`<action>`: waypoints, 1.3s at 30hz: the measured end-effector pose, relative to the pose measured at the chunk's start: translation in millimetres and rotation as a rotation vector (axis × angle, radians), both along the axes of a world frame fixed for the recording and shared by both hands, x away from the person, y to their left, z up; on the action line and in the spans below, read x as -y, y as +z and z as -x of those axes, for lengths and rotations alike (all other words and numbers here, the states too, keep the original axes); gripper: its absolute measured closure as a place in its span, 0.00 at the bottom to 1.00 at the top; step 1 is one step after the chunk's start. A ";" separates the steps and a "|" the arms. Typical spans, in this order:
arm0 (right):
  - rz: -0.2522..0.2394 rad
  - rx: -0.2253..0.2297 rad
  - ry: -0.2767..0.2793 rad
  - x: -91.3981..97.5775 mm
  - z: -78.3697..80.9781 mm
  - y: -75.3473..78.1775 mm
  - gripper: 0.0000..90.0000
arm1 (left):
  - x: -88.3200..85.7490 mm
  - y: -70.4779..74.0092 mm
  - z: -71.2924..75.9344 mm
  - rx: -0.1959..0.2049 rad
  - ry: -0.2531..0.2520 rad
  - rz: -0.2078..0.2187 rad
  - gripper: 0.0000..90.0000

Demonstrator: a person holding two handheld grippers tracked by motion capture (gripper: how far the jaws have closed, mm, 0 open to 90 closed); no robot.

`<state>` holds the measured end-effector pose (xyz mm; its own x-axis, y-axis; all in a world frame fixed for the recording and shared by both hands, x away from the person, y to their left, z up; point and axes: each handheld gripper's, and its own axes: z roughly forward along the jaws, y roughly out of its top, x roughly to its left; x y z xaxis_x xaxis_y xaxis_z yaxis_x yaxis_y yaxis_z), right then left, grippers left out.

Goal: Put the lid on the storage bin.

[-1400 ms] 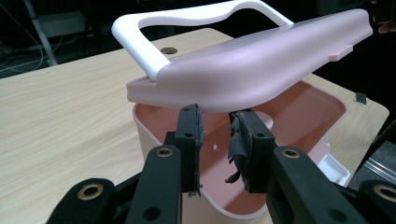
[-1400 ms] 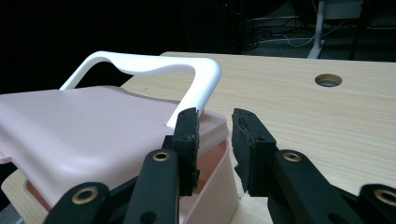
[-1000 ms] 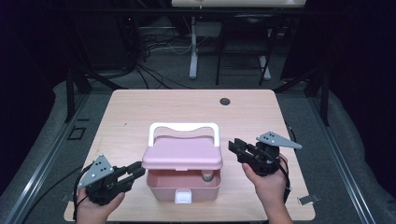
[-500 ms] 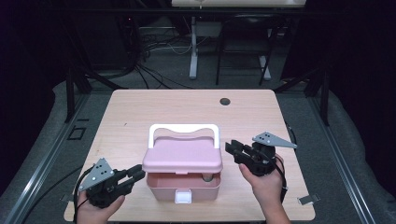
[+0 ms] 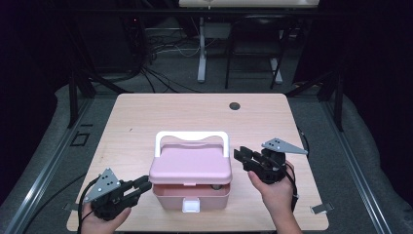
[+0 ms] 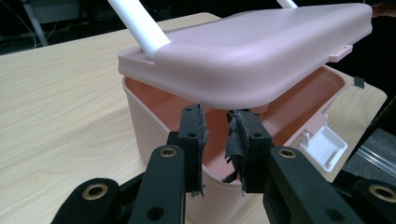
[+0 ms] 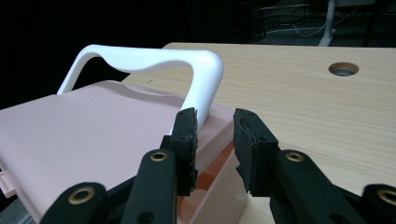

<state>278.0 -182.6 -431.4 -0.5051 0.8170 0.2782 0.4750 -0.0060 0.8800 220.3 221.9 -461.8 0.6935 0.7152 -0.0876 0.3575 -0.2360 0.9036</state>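
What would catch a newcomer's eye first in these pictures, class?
The pink box near the table's front edge, its lid lifted ajar and its white handle upright. On either side, the left gripper and right gripper point at it, jaws parted, holding nothing.

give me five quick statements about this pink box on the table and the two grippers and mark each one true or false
1. The pink box has its lid raised, leaving a gap above the base. True.
2. The handle on the box is black. False: it is white.
3. The left gripper is clamped on the handle. False: its jaws stand apart with nothing between them, at the box's left side below the lid edge.
4. The right gripper sits at the box's right side with its jaws apart. True.
5. The round hole in the table lies on the person's side of the box. False: it lies beyond the box, near the far edge.
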 end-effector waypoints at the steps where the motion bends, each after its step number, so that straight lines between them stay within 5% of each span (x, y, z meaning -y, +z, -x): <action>1: 0.001 0.001 0.000 0.0 -0.1 -0.1 0.78 | -0.1 -0.9 0.1 -0.001 -0.002 -0.001 0.83; 39: 0.002 -0.006 -0.005 -0.4 -1.6 -2.7 0.77 | 1.0 -17.2 4.5 -0.040 -0.016 -0.015 0.84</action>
<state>279.5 -182.2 -434.1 -0.4993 0.8202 0.2791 0.4799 -0.0064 0.8773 215.8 221.0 -478.9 0.7010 0.7054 -0.1049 0.3896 -0.2556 0.8848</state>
